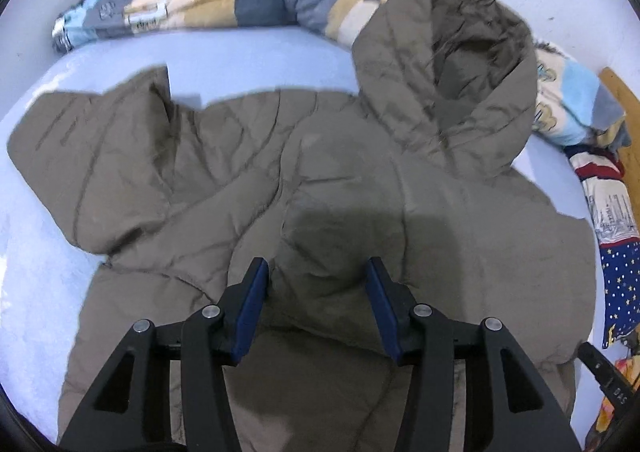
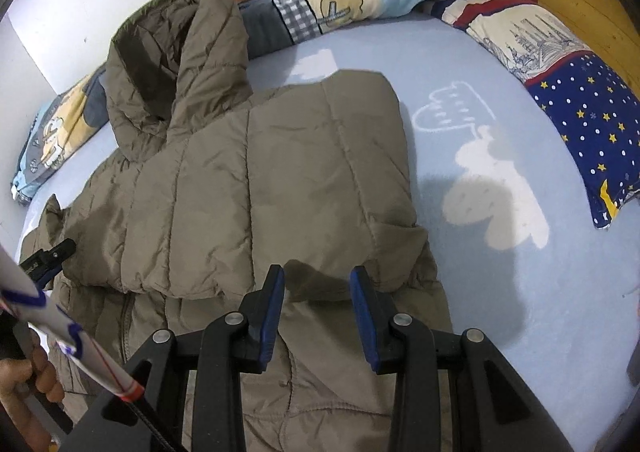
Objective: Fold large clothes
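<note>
Overhead, unlabelled olive puffer jacket (image 1: 320, 179)

No legible text, label or number on anything here.

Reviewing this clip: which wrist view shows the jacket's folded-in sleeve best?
The right wrist view. There the folded sleeve lies flat across the jacket body, its whole quilted length and cuff edge visible just ahead of the right gripper. The left wrist view shows mostly the jacket's body and hood; that sleeve's outline is hard to make out.
</note>
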Action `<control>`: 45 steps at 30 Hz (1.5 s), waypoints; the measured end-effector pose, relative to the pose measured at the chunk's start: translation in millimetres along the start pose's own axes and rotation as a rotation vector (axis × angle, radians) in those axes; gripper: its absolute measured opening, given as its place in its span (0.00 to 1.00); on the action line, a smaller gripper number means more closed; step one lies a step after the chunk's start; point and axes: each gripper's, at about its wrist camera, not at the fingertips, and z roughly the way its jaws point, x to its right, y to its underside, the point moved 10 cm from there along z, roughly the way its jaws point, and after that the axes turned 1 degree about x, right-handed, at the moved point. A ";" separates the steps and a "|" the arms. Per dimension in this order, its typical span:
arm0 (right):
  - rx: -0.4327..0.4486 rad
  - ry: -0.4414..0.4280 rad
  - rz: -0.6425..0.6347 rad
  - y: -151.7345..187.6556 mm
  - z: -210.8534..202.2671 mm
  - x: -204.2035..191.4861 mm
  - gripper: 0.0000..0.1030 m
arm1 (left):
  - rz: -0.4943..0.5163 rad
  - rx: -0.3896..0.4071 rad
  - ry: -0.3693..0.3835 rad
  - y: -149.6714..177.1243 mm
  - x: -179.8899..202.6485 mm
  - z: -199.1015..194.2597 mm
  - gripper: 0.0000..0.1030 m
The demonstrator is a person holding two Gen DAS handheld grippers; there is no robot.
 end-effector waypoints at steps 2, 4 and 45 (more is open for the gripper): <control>0.001 0.009 -0.012 -0.8 -0.1 -2.2 0.36 | 0.005 -0.020 0.003 3.3 -2.1 4.9 0.47; 0.001 0.006 -0.018 -1.1 -0.7 -4.7 0.36 | 0.001 -0.024 0.015 2.9 -2.6 2.5 0.47; 0.040 0.000 -0.261 35.5 -23.2 -87.3 0.46 | -0.708 0.168 0.133 -28.5 -399.8 -89.2 0.51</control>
